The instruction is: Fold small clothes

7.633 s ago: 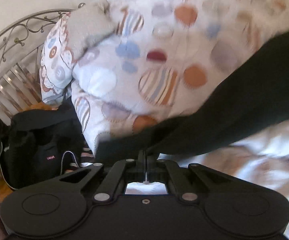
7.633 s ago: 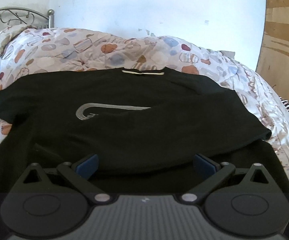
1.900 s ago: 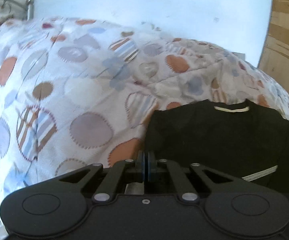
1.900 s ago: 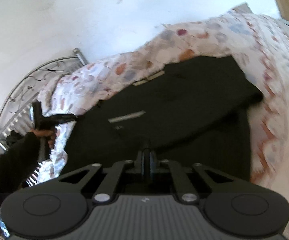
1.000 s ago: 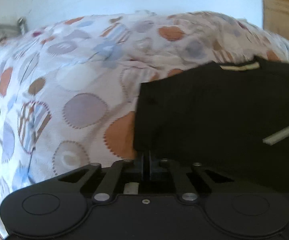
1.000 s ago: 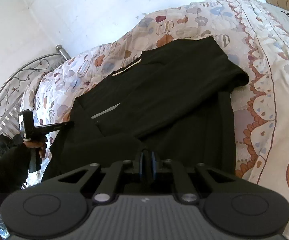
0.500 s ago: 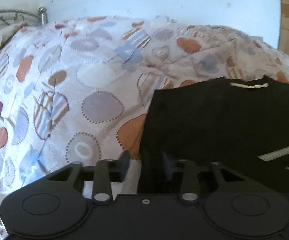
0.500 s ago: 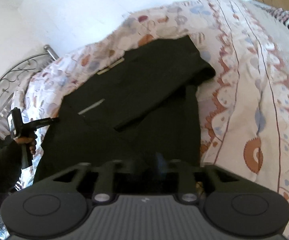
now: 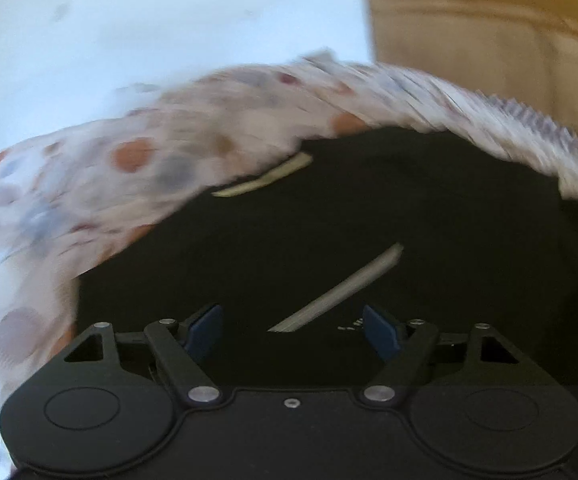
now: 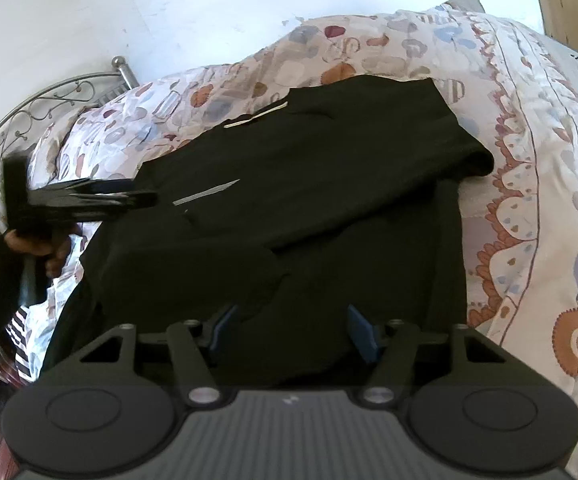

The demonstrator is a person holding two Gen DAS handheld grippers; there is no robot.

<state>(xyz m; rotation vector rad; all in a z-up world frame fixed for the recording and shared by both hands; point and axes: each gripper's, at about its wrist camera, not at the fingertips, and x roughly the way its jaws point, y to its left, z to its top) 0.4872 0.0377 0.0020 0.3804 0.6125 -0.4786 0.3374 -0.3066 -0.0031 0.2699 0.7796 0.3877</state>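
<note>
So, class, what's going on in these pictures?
A person with a gripper in each hand is folding a black T-shirt on a patterned duvet. One side is already folded in over the chest. Both the left gripper and the right gripper are open above the shirt, holding nothing. The left wrist view is motion-blurred.

Bright daylight washes the wall (image 10: 169,8) pale. The left wrist view is smeared by motion blur; the right is sharp, with fisheye bending and dark corners.
</note>
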